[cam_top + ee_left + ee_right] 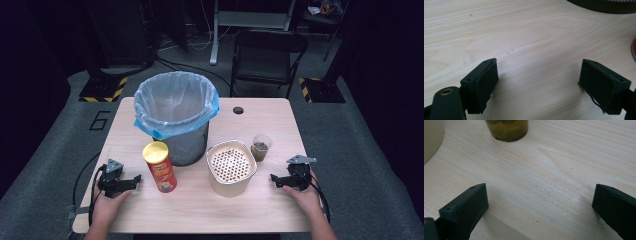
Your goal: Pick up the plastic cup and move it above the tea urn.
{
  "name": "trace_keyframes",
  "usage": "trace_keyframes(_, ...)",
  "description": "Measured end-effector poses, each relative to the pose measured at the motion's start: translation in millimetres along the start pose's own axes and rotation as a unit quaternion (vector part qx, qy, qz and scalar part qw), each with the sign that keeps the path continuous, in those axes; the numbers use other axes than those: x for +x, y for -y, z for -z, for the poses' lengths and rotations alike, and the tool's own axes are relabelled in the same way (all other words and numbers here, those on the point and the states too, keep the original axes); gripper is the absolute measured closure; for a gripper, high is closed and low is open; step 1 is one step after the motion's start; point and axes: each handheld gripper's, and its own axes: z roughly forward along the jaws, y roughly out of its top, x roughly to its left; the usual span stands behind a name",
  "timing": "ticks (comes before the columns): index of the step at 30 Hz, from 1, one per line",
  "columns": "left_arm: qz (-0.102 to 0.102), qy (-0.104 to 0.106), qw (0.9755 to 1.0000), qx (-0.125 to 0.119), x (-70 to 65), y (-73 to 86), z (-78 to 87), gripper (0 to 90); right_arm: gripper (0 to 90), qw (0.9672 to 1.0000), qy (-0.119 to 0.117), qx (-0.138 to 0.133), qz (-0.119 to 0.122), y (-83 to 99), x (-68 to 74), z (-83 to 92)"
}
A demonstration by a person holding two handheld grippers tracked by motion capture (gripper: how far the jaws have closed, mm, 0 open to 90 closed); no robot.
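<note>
Both claws sit low on the table [200, 210], one at each near corner, hands resting behind them, which looks like a ready pose w/ nothing picked yet. Left claw [134, 179] is spread wide w/ bare wood between its pads; same for the right claw [274, 179], jaws apart and empty.

Stuff is laid out in a row across the middle, prob. so each hand has sth close by. The lined bin [176, 116] stands at the back, bag folded over the rim, mouth open, so I'd guess it's where the rest ends up. The chip can [159, 166] stands upright in front of the bin, just beside the left claw, on the side its jaws point to; in the left gripper view only a red sliver of it shows at the right edge [634, 50].

The paper bowl [231, 167] sits betw. the two claws, nearer the right one. The small plastic cup [260, 147], w/ sth dark inside, is just behind and beside the bowl; in the right gripper view it lies ahead of the jaws, a bit to one side [507, 129]. Neither claw touches anything yet.
</note>
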Motion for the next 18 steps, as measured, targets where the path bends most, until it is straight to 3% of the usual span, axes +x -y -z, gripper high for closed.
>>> trace_keyframes(13, -0.01, 0.005, 0.9999, 0.002, 0.9, 1.5, 1.7, 13.6, 0.0, 1.0, -0.002, -0.002, 0.0, 1.5, 6.2, 1.1)
trace_keyframes(18, -0.005, 0.002, 1.0, 0.003, -0.1, 1.8, 1.9, 13.8, 0.0, 0.9998, -0.013, -0.001, 0.014, 2.3, 8.5, 1.9)
